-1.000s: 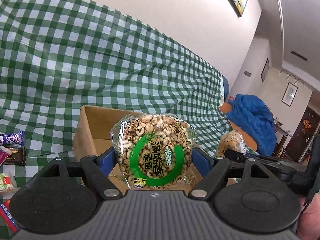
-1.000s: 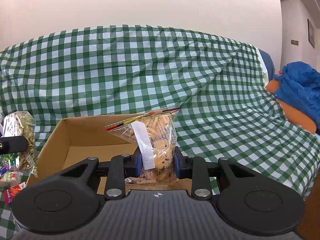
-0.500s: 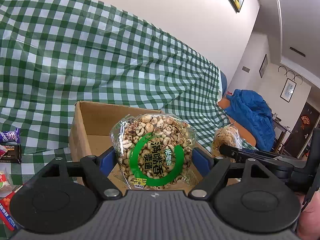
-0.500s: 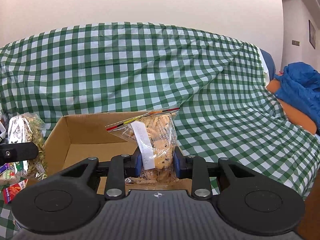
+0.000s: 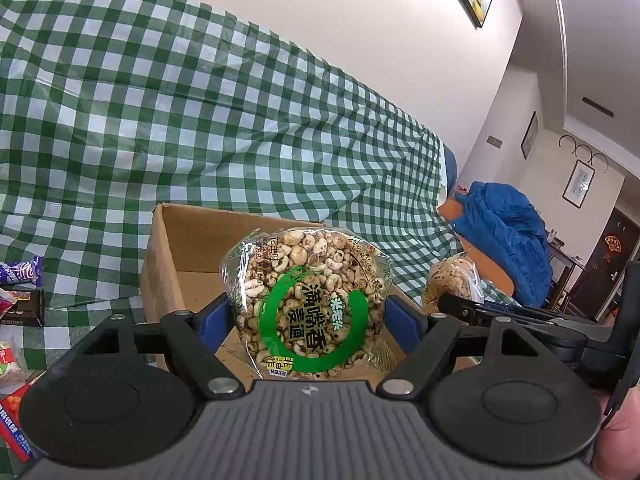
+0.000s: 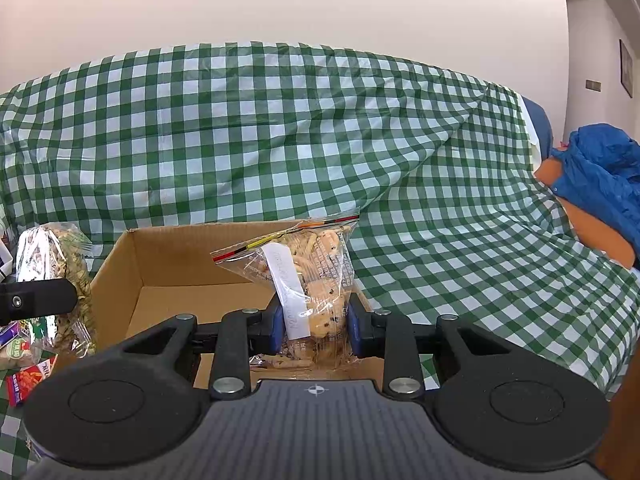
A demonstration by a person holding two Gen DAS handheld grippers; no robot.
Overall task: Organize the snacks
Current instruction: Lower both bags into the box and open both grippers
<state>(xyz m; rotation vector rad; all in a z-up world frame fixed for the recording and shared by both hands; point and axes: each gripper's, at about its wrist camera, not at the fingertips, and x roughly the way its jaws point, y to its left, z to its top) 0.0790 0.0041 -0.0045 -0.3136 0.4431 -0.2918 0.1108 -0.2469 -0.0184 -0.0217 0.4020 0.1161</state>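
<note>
Right now the left gripper is clamping a round puffed-grain snack bag with a green ring label, its blue pads pressing the bag's two sides above the near part of the open cardboard box. Meanwhile the right gripper is pinching a clear zip bag of cookies over the box's near right corner; whether that bag is touching the box floor is hard to tell. Loose snack packets are lying left of the box on the green checked cloth.
</note>
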